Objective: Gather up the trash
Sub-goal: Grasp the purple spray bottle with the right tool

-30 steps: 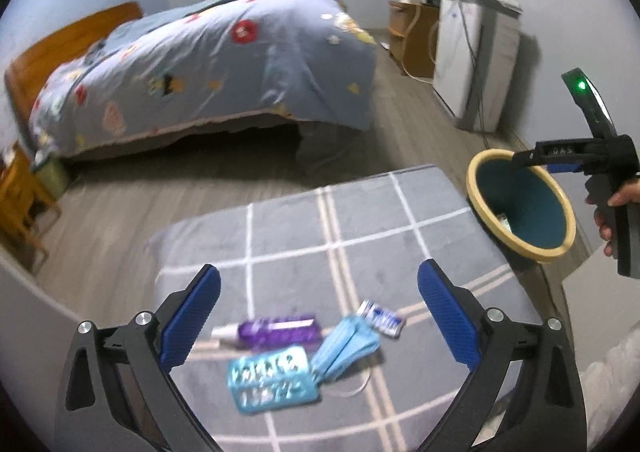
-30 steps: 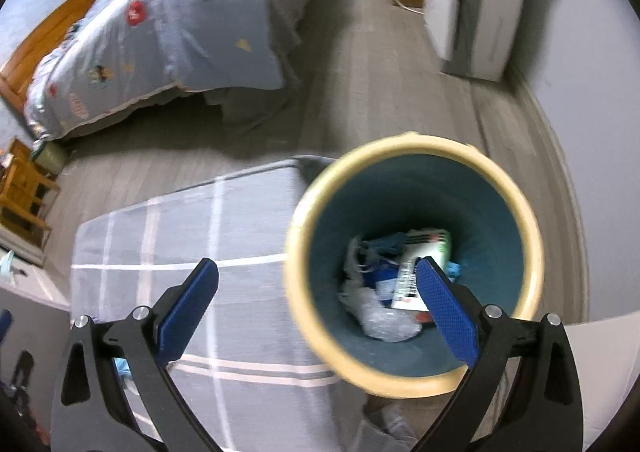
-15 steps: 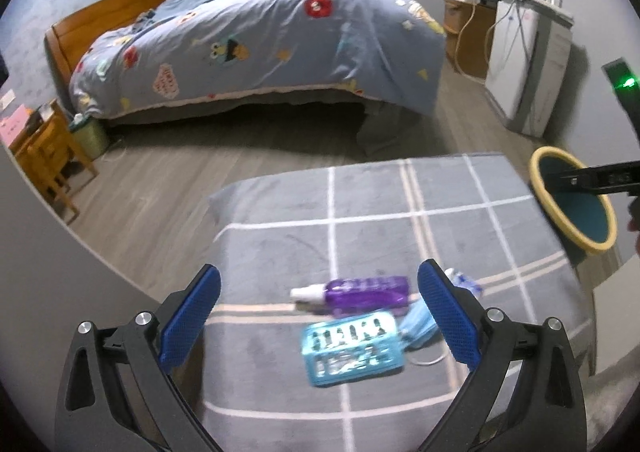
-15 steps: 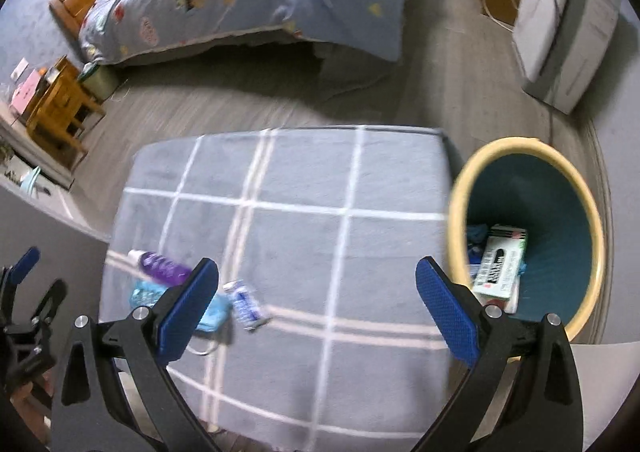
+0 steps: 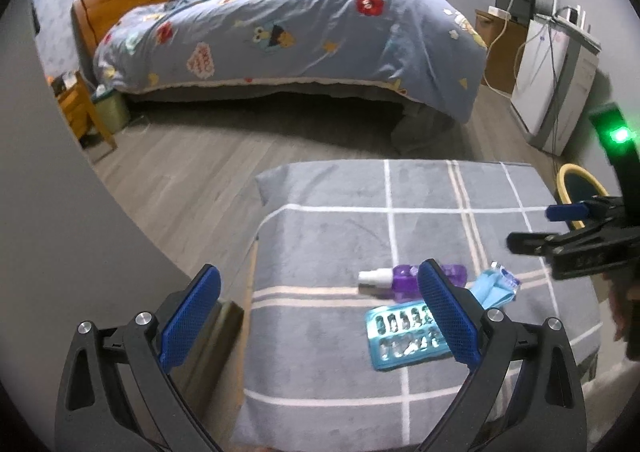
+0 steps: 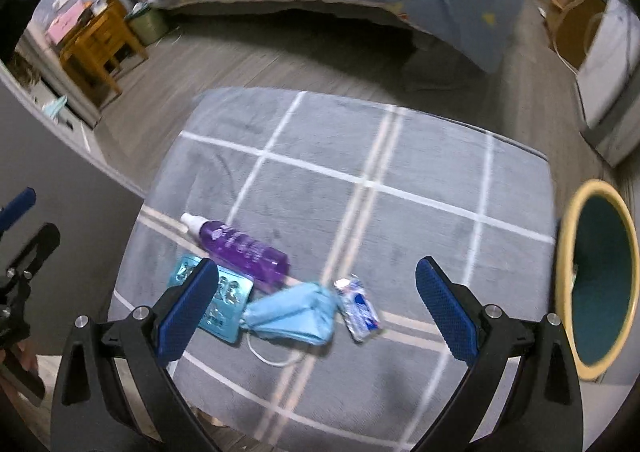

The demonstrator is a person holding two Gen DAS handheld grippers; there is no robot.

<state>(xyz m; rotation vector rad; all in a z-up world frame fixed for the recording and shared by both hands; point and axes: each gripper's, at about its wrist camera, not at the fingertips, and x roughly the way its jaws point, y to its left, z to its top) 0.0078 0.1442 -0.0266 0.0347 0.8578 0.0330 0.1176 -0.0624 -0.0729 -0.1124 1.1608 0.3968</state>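
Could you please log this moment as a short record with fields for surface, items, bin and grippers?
surface: grey checked blanket
items: purple spray bottle, teal blister pack, blue face mask, small foil wrapper, clustered near the front
bin: yellow-rimmed teal trash bin, on the floor right of the blanket
left hand-held gripper: open, empty
right hand-held gripper: open, empty, above the mask and wrapper
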